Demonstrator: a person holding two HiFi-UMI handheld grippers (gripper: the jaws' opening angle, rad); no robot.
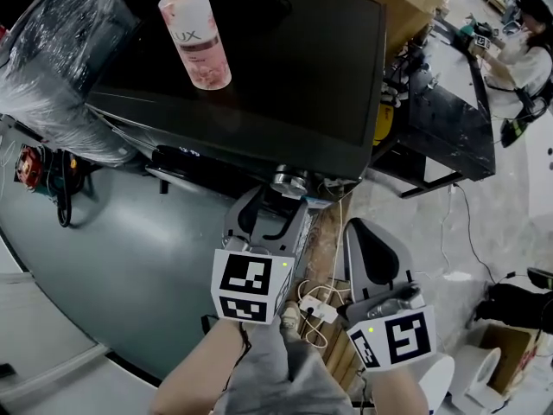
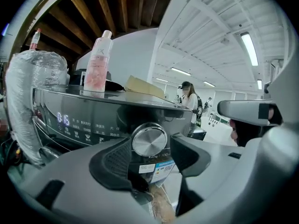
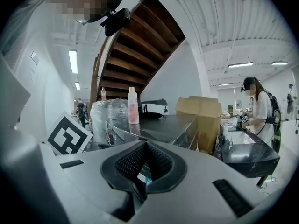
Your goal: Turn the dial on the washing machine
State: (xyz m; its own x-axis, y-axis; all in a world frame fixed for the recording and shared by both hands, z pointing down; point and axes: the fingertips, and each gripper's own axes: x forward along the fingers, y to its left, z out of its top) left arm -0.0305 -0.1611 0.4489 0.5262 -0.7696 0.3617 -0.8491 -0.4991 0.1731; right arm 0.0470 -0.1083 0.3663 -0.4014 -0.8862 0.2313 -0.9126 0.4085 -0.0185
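Note:
The washing machine [image 1: 259, 67] is dark, with a lit control panel [image 2: 74, 122] on its front. Its round silver dial [image 2: 149, 140] sits at the panel's right end, and from the head view the dial [image 1: 290, 181] shows just under the machine's front edge. My left gripper [image 2: 152, 143] is open, one jaw on each side of the dial with a small gap at both pads [image 2: 114, 160]. In the head view the left gripper [image 1: 278, 201] reaches up to the dial. My right gripper [image 3: 146, 146] is shut on nothing, and the right gripper [image 1: 373, 236] hangs lower right, away from the machine.
A pink bottle [image 1: 197, 33] stands on the machine's lid. A plastic-wrapped bundle [image 1: 60, 67] lies at the left. A cardboard box [image 3: 201, 108] and a black table [image 1: 449, 119] are to the right, with a person [image 1: 523, 46] behind. Cables and a plug [image 1: 318, 308] lie on the floor.

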